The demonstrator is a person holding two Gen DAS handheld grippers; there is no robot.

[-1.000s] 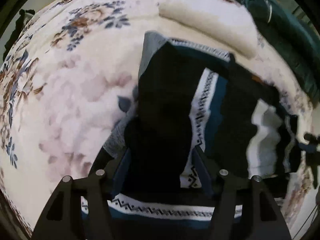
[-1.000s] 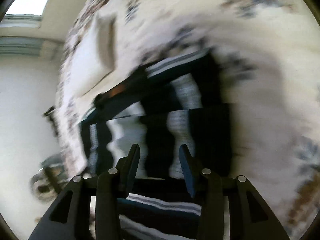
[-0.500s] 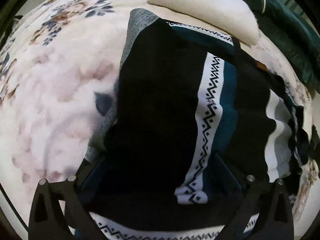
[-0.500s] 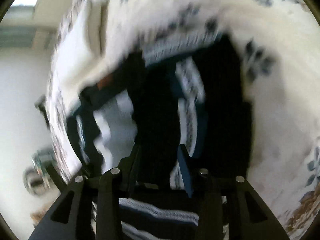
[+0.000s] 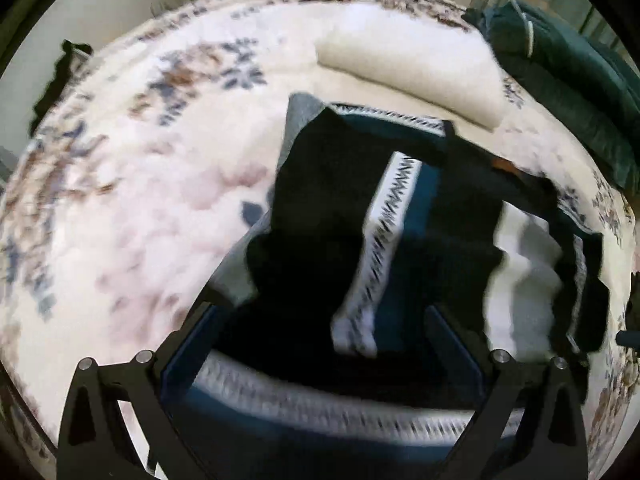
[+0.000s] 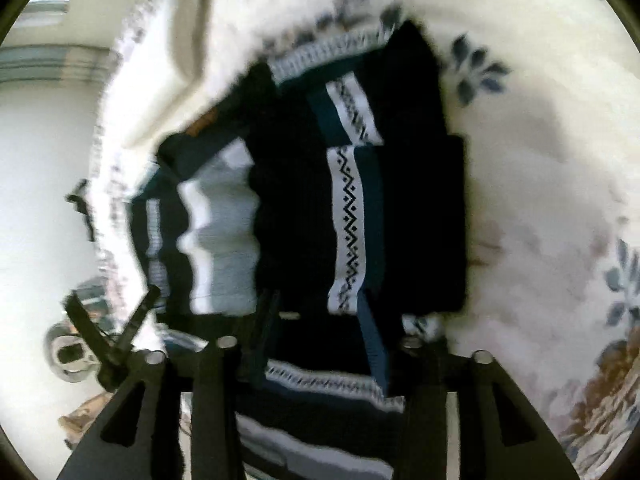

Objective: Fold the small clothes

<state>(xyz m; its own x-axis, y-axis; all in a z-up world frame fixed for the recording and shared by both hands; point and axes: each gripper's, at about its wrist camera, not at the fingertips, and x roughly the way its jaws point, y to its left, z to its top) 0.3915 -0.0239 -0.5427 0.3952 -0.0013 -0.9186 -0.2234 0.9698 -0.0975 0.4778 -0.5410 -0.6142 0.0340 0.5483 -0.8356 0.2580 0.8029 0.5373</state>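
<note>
Since the sweater (image 5: 332,184) already lies in a doubled-over bundle near the middle of the floral blanket (image 5: 132,184), just short of the cream pillow (image 5: 408,68) toward its far edge, I'd say a fold was just laid down and let go. Left gripper (image 5: 320,328) has its jaws spread wide, nothing pinched. Right gripper (image 6: 320,320) has just been opening, jaws partly apart above the cloth, not pressing it. Next move probably needs a fresh grab on the near edge to fold once more.
</note>
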